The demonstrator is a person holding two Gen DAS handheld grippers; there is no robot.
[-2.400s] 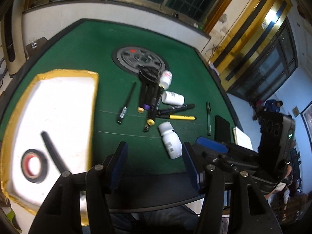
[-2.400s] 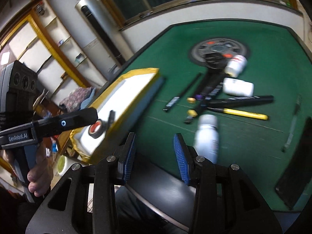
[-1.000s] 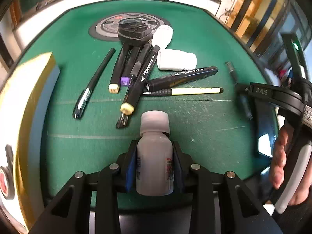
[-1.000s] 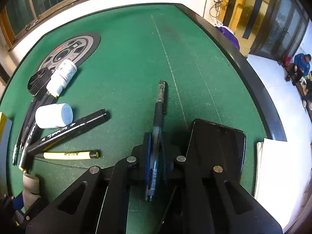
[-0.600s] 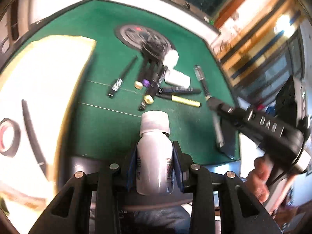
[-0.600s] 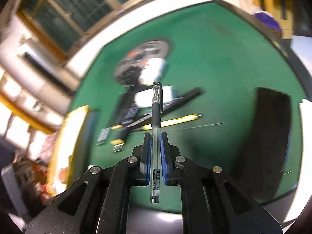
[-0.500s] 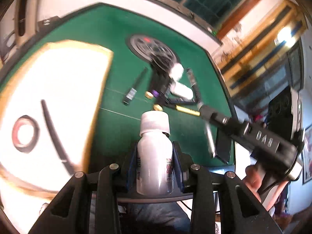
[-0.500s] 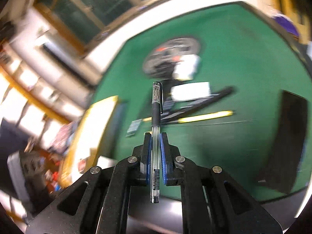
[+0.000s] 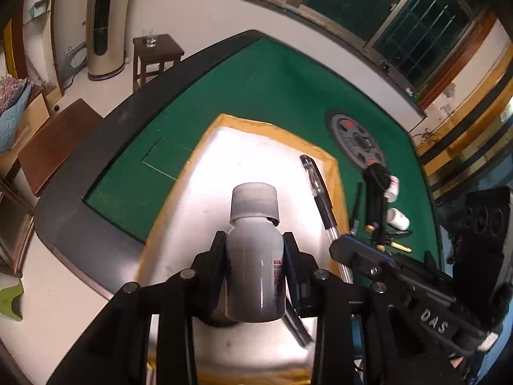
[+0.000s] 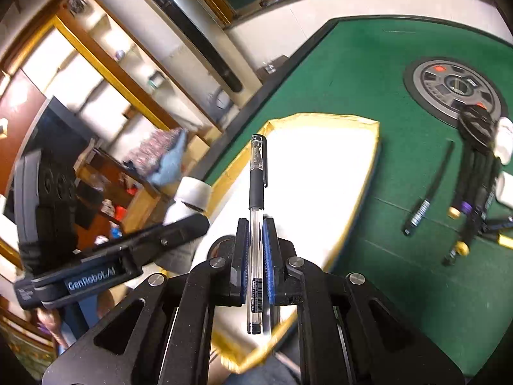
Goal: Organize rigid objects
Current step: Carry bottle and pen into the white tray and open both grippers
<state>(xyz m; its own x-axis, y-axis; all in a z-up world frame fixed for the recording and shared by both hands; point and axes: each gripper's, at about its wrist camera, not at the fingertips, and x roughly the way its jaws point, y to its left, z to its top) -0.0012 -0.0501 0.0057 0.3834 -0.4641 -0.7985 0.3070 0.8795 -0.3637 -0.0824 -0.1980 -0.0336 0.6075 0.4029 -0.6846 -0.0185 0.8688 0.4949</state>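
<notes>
My left gripper is shut on a white pill bottle and holds it above the white tray with a yellow rim. My right gripper is shut on a clear gel pen and holds it over the same tray. In the left wrist view the pen and the right gripper show at the right. In the right wrist view the bottle and the left gripper show at the left.
Several pens and markers, a thin black pen and two white bottles lie on the green table right of the tray. A grey round disc sits further back. A roll of tape lies on the tray.
Both grippers have swung left from the pile of pens to above the white tray, still holding the bottle and the pen.
</notes>
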